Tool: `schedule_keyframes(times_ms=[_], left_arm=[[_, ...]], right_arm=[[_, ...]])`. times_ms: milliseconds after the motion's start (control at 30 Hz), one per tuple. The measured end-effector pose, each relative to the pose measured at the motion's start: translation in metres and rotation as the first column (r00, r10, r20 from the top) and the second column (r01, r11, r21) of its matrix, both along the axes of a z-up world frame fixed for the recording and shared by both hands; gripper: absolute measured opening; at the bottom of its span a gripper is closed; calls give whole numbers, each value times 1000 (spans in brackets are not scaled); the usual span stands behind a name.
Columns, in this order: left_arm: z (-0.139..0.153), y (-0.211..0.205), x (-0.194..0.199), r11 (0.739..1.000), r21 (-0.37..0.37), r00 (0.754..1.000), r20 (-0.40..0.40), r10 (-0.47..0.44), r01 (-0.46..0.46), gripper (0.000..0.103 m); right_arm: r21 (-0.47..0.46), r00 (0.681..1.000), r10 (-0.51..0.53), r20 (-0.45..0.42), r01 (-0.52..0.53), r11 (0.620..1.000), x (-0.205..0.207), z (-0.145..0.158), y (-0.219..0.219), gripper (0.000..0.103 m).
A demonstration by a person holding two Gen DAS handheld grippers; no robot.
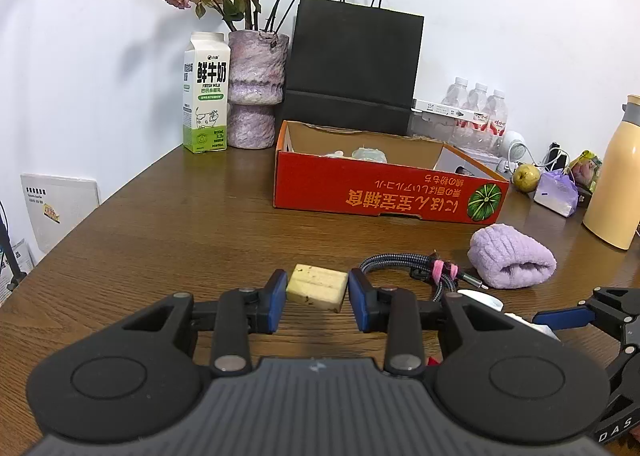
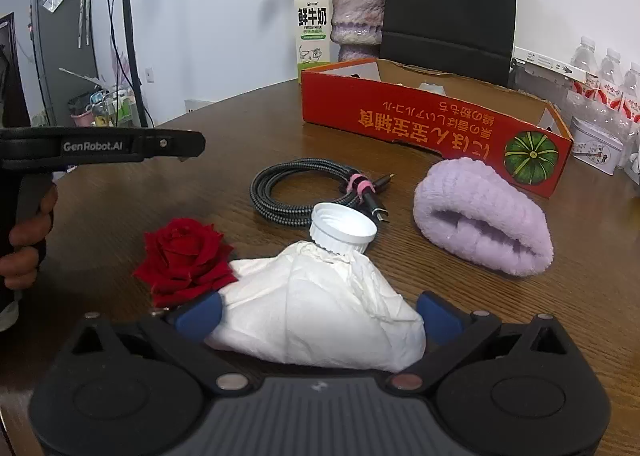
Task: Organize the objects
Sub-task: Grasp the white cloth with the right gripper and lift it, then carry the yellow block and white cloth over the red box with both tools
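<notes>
My left gripper (image 1: 317, 296) is shut on a pale yellow block (image 1: 317, 287), held just above the brown table. My right gripper (image 2: 318, 316) is open, its blue pads on either side of a crumpled white tissue (image 2: 320, 308) lying on the table. A white bottle cap (image 2: 343, 228) rests at the tissue's far edge and a red rose (image 2: 184, 254) lies to its left. A coiled braided cable (image 2: 296, 192) and a rolled purple towel (image 2: 484, 222) lie beyond. The open red cardboard box (image 1: 384, 196) stands behind them; it also shows in the right wrist view (image 2: 432, 124).
A milk carton (image 1: 205, 94), a vase of dried roses (image 1: 256, 92) and a black paper bag (image 1: 356, 64) stand at the back by the wall. Water bottles (image 1: 476, 112), a green fruit (image 1: 526, 177) and a yellow flask (image 1: 616, 176) stand at the right.
</notes>
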State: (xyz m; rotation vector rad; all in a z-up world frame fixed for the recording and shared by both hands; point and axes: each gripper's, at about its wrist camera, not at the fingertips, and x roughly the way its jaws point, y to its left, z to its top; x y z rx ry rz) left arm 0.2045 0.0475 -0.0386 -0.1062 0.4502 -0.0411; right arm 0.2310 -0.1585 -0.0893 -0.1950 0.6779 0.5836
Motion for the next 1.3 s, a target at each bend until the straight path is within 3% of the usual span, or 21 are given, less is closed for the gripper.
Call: schedule_keyframes(times_ms=[233,433,633,700,800,1033,1300], left_arm=[[1,2,-1,1000,-8,1000,0,7,-7,34],[1,2,-1,1000,-12,1000,1,4,-4,34],[1,2,-1,1000,-13,1000,0,5,-5,34],[1,1,-1,1000,-15,1000,-1,6,-6,34],[1,1,-2,1000,-16,1000,0,4,-4,34],[1,-2,-4,1000,-13,1000,0,8,-8,34],[5,-6,-6,1000,-15,1000,-3,27,-27,34]], right_arm=[[1,1000,4,7,-4,1000,-3,0,0,100],[16,1000,9,21,-10,1000,-12,2,2,84],[28,999,-1,45,0,1000,-18,5,3,55],[26,998,-24,59,22,999,-20,6,2,37],[27,992,-90,92,88,996,-22,9,-1,32],[128,960,-227,167,207,970,-31,18,-22,31],[147,949,-249,194,223,964,-33,21,-25,31]])
